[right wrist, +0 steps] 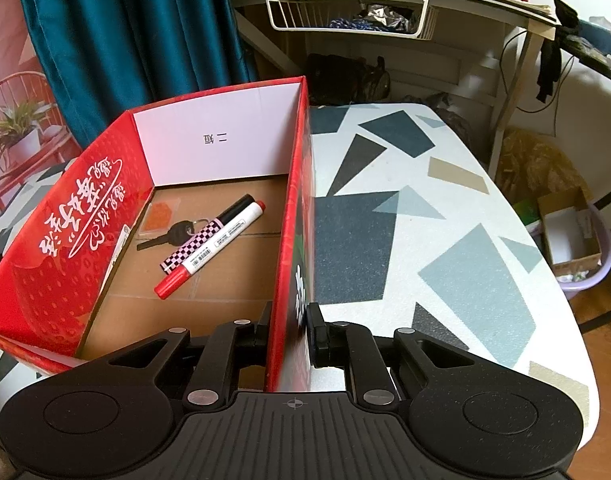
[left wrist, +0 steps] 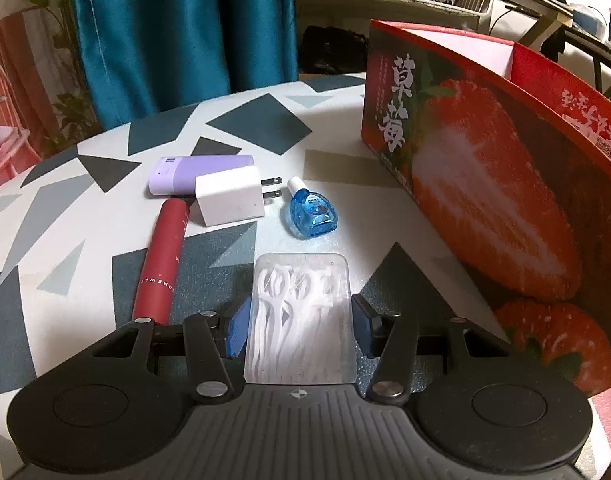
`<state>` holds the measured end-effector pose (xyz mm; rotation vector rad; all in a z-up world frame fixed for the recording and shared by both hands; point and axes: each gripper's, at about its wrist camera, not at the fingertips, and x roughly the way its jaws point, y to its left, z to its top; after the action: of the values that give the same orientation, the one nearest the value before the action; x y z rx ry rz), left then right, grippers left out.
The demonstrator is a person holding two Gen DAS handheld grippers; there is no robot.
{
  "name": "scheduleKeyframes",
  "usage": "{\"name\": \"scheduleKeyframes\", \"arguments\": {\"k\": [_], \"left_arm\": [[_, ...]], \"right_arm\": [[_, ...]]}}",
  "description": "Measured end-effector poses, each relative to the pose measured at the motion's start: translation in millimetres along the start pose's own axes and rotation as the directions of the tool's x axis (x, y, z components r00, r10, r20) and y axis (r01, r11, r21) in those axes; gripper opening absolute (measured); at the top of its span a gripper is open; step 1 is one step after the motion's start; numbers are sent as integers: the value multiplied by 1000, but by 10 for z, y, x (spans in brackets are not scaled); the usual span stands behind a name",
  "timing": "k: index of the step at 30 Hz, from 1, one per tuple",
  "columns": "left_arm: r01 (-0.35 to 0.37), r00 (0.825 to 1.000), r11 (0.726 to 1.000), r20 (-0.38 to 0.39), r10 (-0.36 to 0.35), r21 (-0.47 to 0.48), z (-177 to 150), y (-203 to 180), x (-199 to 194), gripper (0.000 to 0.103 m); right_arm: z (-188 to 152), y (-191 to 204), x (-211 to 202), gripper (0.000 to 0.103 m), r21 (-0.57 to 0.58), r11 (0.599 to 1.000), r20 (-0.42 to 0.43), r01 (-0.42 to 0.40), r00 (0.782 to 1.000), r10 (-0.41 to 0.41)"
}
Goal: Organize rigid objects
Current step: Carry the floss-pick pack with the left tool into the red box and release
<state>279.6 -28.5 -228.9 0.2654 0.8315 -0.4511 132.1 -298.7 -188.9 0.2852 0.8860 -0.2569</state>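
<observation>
In the left wrist view my left gripper (left wrist: 300,330) has a pad on each side of a clear box of white floss picks (left wrist: 301,316) on the table. Beyond it lie a red tube (left wrist: 159,260), a white charger plug (left wrist: 231,198), a purple power bank (left wrist: 193,174) and a blue eye-drop bottle (left wrist: 311,214). The red strawberry box (left wrist: 485,168) stands to the right. In the right wrist view my right gripper (right wrist: 290,338) is shut on the box's near side wall (right wrist: 291,280). Inside lie a red marker (right wrist: 209,250), a checkered pen (right wrist: 209,232), a key (right wrist: 169,236) and an orange packet (right wrist: 157,216).
The table top (right wrist: 405,220) has a white cover with grey and dark geometric patches. A teal curtain (left wrist: 177,28) hangs behind. A wire basket (right wrist: 349,12) hangs under a desk beyond the table. A purple tub with a cardboard box (right wrist: 573,240) sits on the floor at right.
</observation>
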Motion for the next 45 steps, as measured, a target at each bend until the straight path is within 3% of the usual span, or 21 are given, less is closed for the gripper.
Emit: {"name": "scheduleKeyframes", "arguments": {"k": [11,20,24,29,37,45], "left_arm": [[-48,999,999,17,48,-14,-18,-23,-58,55],[-9,992,1000,126,5,29,275,-52,-413,55],[10,975,996,222,-30,90,594,-163,-649,55],[82,937,982,323,-134,169,962,-483,-894,55],[107,937,943,285,-201,314,1114,-1086,-597,55],[126,955,944,222,-199,305,1300,-1149,-149,55]], "right_arm": [[-3,1,4,14,1,1000,0,-3,1000,3],[-2,-5,5,15,3,1000,1,-4,1000,4],[1,8,8,15,3,1000,2,-5,1000,5],[2,13,17,15,-3,1000,-1,-4,1000,4],[4,19,21,14,-13,1000,-7,-3,1000,2],[19,40,27,14,-22,1000,-15,-1,1000,1]]}}
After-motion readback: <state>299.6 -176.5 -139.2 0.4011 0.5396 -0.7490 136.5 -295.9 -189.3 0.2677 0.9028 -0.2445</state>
